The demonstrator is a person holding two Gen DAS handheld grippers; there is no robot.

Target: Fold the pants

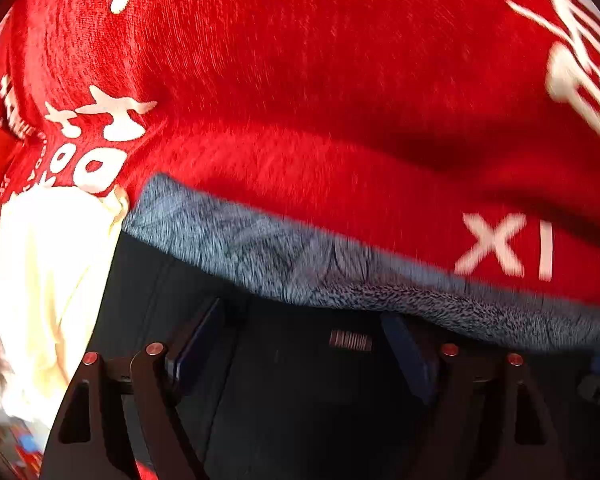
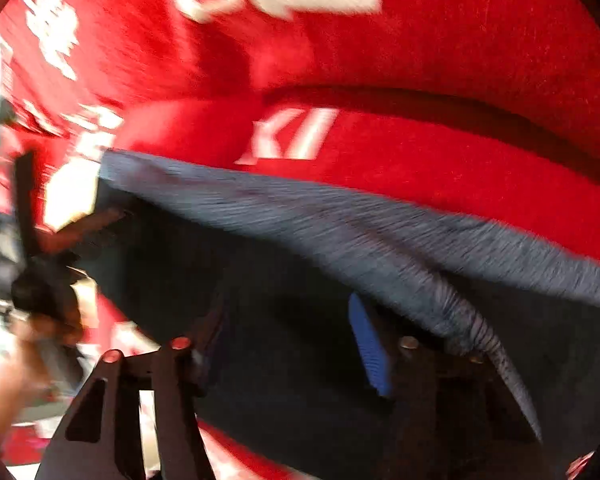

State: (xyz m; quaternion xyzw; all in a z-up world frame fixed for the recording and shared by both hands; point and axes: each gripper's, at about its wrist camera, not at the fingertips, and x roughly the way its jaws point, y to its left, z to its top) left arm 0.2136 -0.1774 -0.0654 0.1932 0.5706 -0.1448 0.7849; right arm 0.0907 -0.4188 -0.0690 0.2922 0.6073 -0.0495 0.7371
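The pants (image 1: pixel 284 392) are dark navy with a grey fleecy lining (image 1: pixel 260 248) showing along their far edge. They lie on a red cloth (image 1: pixel 300 80) with white lettering. My left gripper (image 1: pixel 304 346) points down at the dark fabric, its blue pads (image 1: pixel 198 344) well apart and nothing pinched between them; a small barcode label (image 1: pixel 350 340) lies in the gap. In the blurred right wrist view my right gripper (image 2: pixel 288 342) hovers over the same pants (image 2: pixel 284 280), jaws apart. A fold of grey lining (image 2: pixel 472 328) drapes past its right finger. One blue pad (image 2: pixel 368 344) shows.
A pale cream cloth (image 1: pixel 52 280) lies at the left beside the pants. The red cloth (image 2: pixel 420 40) stretches far beyond them. At the left of the right wrist view, a blurred hand (image 2: pixel 4 380) and a dark object (image 2: pixel 40 280) sit beside the table's edge.
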